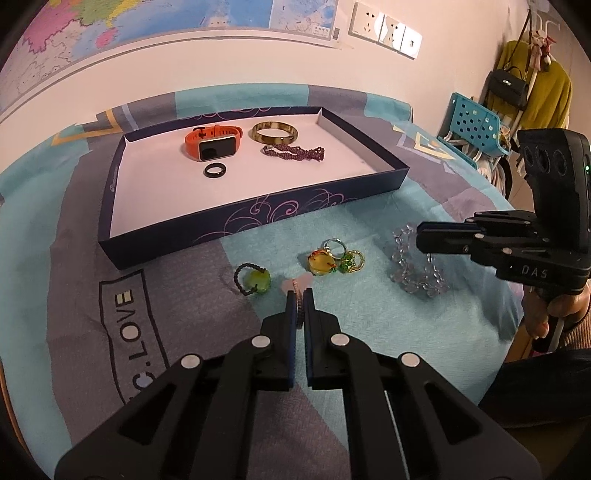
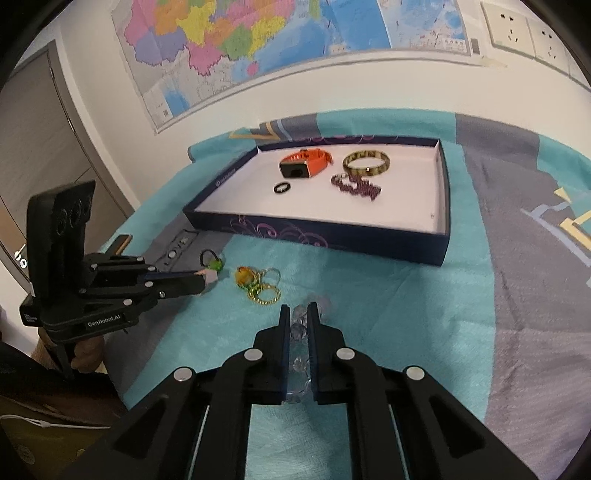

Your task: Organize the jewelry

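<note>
A dark blue box (image 1: 236, 225) (image 2: 332, 242) with a white floor holds an orange smartwatch (image 1: 212, 144) (image 2: 304, 164), a gold bangle (image 1: 275, 132) (image 2: 365, 163), a purple bead bracelet (image 1: 295, 152) (image 2: 356, 186) and a black ring (image 1: 215, 171) (image 2: 281, 188). My left gripper (image 1: 300, 295) (image 2: 201, 277) is shut on a pink piece of jewelry (image 1: 295, 283) (image 2: 209, 275) on the cloth. My right gripper (image 2: 297, 314) (image 1: 421, 238) is shut on a clear crystal bracelet (image 1: 417, 269) (image 2: 299, 332). A green bead ring (image 1: 255, 279) (image 2: 214, 263) and a yellow-green charm cluster (image 1: 332, 258) (image 2: 258, 284) lie between them.
A teal and grey cloth (image 1: 369, 332) (image 2: 498, 314) covers the table. A map (image 2: 258, 44) and wall sockets (image 1: 388, 29) are on the wall behind. A blue perforated basket (image 1: 472, 125) and hanging bags (image 1: 517, 85) stand at the right. A door (image 2: 37, 147) is at the left.
</note>
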Available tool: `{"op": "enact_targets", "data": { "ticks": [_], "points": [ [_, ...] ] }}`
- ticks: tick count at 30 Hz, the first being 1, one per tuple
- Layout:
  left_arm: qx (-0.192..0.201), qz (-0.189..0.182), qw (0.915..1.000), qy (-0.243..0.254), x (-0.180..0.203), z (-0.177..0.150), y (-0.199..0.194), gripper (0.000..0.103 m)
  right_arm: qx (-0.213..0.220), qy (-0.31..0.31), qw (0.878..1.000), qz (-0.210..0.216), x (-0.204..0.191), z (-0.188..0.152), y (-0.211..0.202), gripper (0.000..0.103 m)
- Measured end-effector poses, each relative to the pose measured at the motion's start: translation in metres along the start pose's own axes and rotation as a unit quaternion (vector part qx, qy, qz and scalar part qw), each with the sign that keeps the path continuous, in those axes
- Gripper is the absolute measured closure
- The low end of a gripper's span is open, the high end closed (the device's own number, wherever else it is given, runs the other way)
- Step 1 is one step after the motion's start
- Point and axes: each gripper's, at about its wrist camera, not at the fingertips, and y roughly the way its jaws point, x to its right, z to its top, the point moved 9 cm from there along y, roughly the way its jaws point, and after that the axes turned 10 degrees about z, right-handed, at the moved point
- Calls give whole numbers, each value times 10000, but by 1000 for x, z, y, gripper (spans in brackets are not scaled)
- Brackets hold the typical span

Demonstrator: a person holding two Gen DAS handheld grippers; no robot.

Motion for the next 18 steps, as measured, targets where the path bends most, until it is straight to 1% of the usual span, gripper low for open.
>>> {"op": "enact_targets", "data": {
  "ticks": [3,9,18],
  "points": [
    [48,-9,10000,-29,-1,2,-4,99,146,45,9998,97,-1,8,-8,96],
    [161,-29,9998,-73,-3,7,-11,99,403,35,9992,71,-2,22,-23,96],
    [321,-31,9994,-147,-4,15,-22,99,650,-41,9978,92,-6,41,-35,96]
  ]
}}
